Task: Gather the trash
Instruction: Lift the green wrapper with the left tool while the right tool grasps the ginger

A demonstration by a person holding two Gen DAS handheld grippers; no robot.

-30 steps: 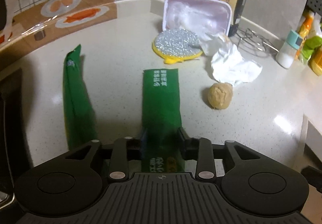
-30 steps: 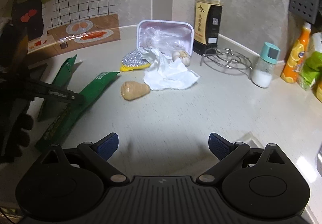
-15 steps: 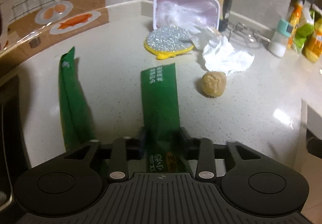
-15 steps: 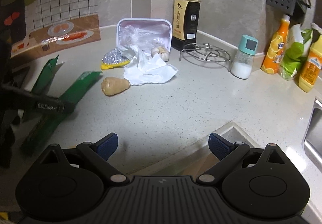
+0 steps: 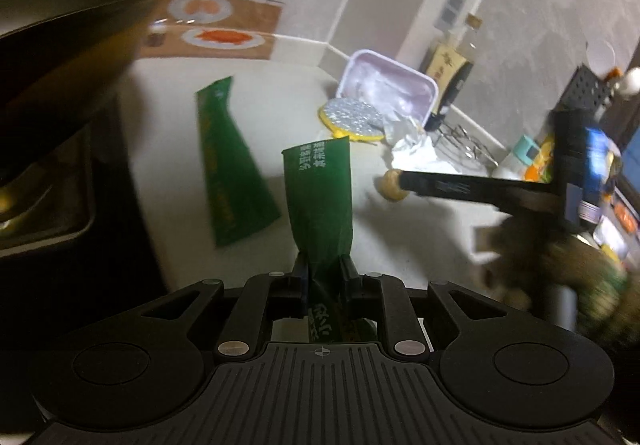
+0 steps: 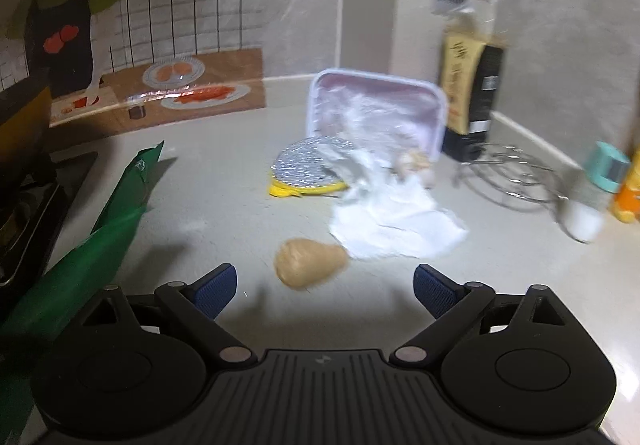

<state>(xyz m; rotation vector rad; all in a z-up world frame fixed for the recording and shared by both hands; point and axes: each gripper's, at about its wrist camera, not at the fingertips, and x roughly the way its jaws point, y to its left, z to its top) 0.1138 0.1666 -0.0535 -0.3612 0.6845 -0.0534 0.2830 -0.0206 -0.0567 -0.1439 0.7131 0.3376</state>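
My left gripper (image 5: 324, 269) pinches a green snack packet (image 5: 320, 197) near its lower end, and the jaws are still closing on it. The packet stands up off the pale counter (image 5: 280, 105). A second green packet (image 5: 228, 165) lies flat to its left. My right gripper (image 6: 326, 285) is open, its jaws closing slightly. A tan lump (image 6: 310, 263) lies on the counter just ahead, between the blue pads (image 6: 214, 291), untouched. Crumpled white paper (image 6: 396, 225) lies behind the lump. The left wrist view shows the right gripper's black finger (image 5: 460, 187) reaching the lump (image 5: 394, 185).
A pink tray (image 6: 376, 85) with plastic film leans on the back wall, with a silver-and-yellow scourer (image 6: 308, 169) and garlic (image 6: 416, 161) in front. A sauce bottle (image 6: 468, 85), wire trivet (image 6: 508, 173) and shaker (image 6: 592, 197) stand right. A stove (image 6: 24, 205) and dark pan (image 5: 60, 45) are left.
My left gripper closed on the green packet and lifted it while swinging and rolling. My right gripper moved forward to the tan lump and now shows in the left wrist view.
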